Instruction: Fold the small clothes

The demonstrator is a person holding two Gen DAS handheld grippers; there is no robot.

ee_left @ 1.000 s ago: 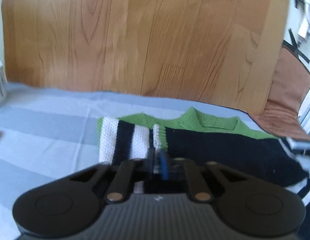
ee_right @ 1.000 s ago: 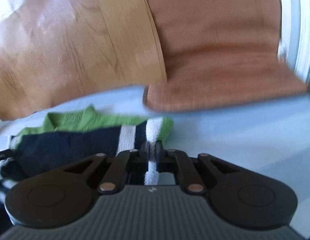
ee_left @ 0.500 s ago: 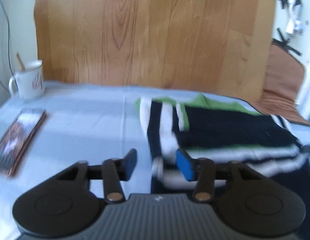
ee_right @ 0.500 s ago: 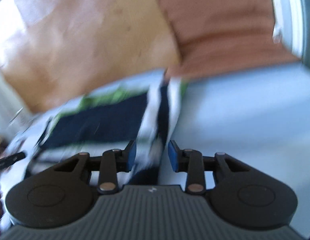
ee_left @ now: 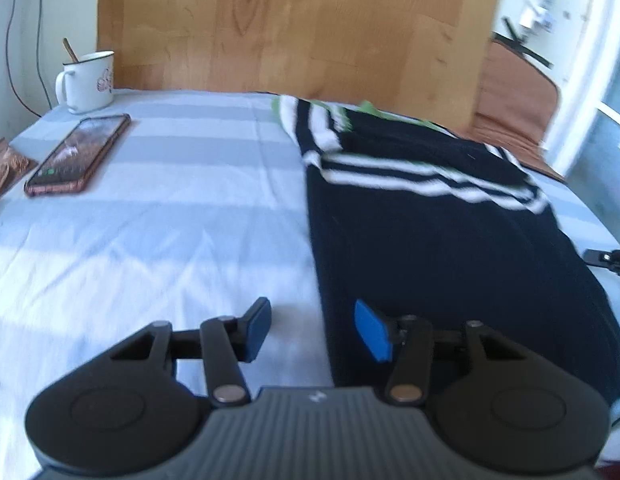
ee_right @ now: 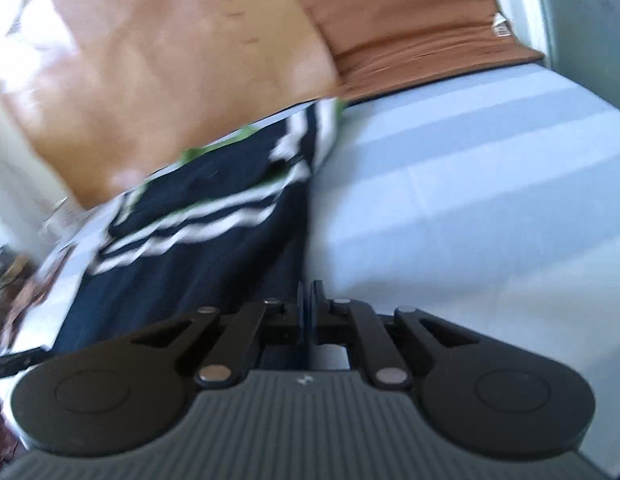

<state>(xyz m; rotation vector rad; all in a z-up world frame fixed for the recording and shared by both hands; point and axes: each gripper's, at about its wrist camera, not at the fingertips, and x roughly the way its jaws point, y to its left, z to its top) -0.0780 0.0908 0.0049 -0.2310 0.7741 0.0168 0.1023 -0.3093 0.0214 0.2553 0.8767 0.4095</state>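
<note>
Moved: both grippers pulled back from the cuffs toward the hem
Left gripper (ee_left: 312,330): spread, opening, empty; hem edge between pads
Right gripper (ee_right: 308,300): pressed together; whether it pinches hem, cannot tell
Sweater (ee_left: 430,236): flat on sheet (ee_left: 169,208), 1 o'clock
Tip: pinch both hem corners evenly; lift together

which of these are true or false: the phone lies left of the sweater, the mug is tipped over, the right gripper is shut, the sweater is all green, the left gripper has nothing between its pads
1. The phone lies left of the sweater. True.
2. The mug is tipped over. False: it stands upright near the headboard, with a stick in it.
3. The right gripper is shut. True, and whether cloth is pinched cannot be told.
4. The sweater is all green. False: it is mostly dark navy with white stripes, green only at the far end.
5. The left gripper has nothing between its pads. True: its jaws are opening over the sweater's edge and the sheet.
</note>
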